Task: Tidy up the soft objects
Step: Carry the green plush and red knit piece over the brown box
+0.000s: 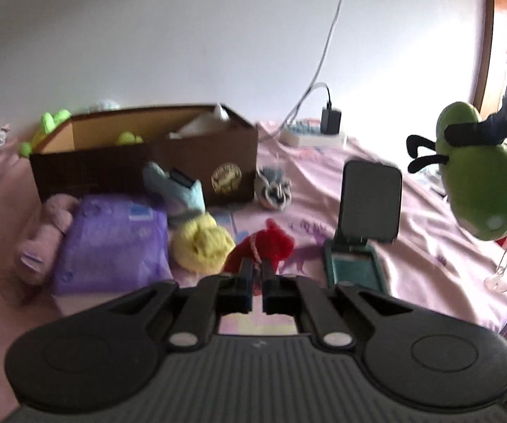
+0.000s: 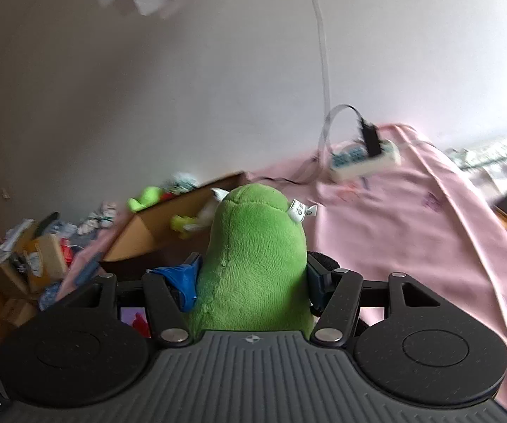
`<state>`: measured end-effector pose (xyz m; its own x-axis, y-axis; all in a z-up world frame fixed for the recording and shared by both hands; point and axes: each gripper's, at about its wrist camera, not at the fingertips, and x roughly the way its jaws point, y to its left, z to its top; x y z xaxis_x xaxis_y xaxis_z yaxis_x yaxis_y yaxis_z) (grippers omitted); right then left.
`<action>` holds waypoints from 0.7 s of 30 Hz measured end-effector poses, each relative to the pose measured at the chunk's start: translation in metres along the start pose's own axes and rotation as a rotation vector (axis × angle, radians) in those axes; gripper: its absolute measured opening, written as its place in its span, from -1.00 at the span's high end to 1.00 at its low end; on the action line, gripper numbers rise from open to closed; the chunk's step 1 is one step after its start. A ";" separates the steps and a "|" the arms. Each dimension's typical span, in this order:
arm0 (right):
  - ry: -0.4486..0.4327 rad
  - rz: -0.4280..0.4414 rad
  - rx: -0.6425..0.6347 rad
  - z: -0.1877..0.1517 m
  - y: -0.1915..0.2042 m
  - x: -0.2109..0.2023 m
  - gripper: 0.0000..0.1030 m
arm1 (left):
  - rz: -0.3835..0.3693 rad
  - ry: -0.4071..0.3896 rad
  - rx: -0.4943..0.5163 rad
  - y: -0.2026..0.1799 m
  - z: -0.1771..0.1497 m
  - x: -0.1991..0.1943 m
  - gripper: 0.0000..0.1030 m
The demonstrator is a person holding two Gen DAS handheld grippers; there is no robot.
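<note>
My left gripper [image 1: 257,268] is shut on the edge and cord of a red knitted soft toy [image 1: 271,245], held just above the pink bed sheet [image 1: 429,253]. My right gripper [image 2: 253,268] is shut on a green plush toy [image 2: 253,246] and holds it up in the air. In the left wrist view the same green plush toy [image 1: 479,176], with black antennae, hangs at the far right with one dark finger [image 1: 465,129] across it. An open brown cardboard box [image 1: 147,155] stands behind, with neon green soft pieces and something white inside.
On the sheet in front of the box lie a purple packet [image 1: 112,243], a pink plush [image 1: 42,232], a yellow soft toy [image 1: 202,246], a light blue plush [image 1: 176,190] and a grey-white ball toy [image 1: 274,190]. A dark folding case [image 1: 362,225] stands at right. A power strip with charger [image 1: 324,130] lies by the wall.
</note>
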<state>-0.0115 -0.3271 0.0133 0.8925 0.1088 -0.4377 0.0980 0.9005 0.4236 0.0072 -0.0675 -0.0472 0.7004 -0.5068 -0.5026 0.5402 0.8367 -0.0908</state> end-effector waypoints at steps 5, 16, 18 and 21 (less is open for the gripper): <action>-0.020 0.090 -0.049 0.016 0.022 0.017 0.14 | 0.002 -0.072 -0.010 0.008 0.021 -0.016 0.99; -0.066 0.243 -0.143 0.066 0.079 0.083 0.14 | 0.058 -0.239 -0.023 0.055 0.097 -0.033 0.99; -0.066 0.263 -0.142 0.075 0.089 0.098 0.14 | 0.078 -0.263 -0.029 0.068 0.113 -0.029 0.99; -0.071 0.272 -0.147 0.083 0.106 0.123 0.14 | 0.094 -0.281 -0.056 0.091 0.138 -0.019 0.99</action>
<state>0.1450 -0.2528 0.0703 0.9062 0.3294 -0.2653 -0.2090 0.8941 0.3961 0.1073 -0.0107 0.0723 0.8518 -0.4581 -0.2540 0.4462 0.8886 -0.1064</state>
